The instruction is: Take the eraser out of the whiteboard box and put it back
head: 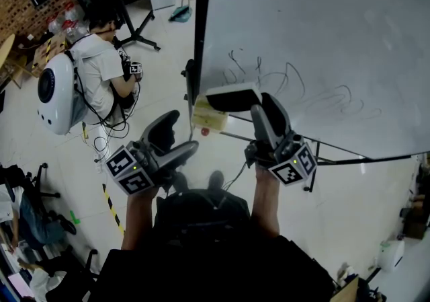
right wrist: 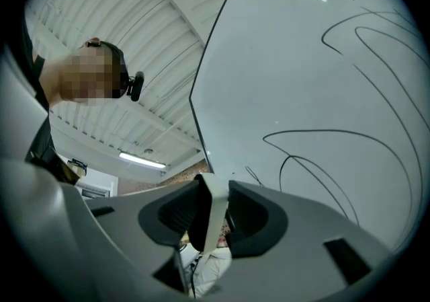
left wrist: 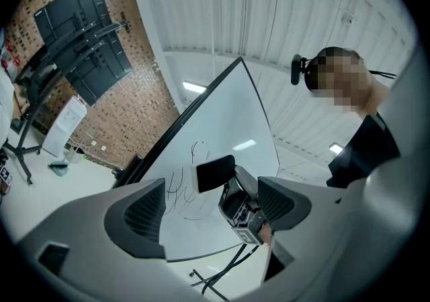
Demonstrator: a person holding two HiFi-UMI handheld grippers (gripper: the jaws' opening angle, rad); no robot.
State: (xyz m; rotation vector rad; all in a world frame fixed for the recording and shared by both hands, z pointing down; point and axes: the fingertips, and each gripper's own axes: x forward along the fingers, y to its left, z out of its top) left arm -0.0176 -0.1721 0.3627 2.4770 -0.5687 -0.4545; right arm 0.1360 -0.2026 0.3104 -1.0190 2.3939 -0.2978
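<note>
Eraser: a flat oblong block [head: 234,99] with a pale hard back and a black felt face. It is out of the box, up in front of the whiteboard's lower left part.
Right tongs: [head: 262,104] clenched on the eraser, dark ribbed pads on its two broad faces.
Left tongs: [head: 183,130] released, with nothing between the wide-set pads, low and left of the eraser.
Whiteboard: a smooth, glossy white panel [head: 316,38] in a thin dark frame, with thin looping black pen lines [head: 289,82].
Whiteboard box: a small yellowish box [head: 209,117] at the board's lower left edge, just beneath the eraser.
Head view only: the box, the pale shiny floor [head: 168,58], and a crouched person [head: 101,72] with a rounded white backpack [head: 57,95].
Left gripper view only: the eraser's black face [left wrist: 215,173] seen flat-on, with the right tongs [left wrist: 242,203] behind it.
Right gripper view only: the eraser edge-on [right wrist: 209,216], a thin white slab wedged between the pads. I cannot tell whether it touches the board [right wrist: 302,58].
</note>
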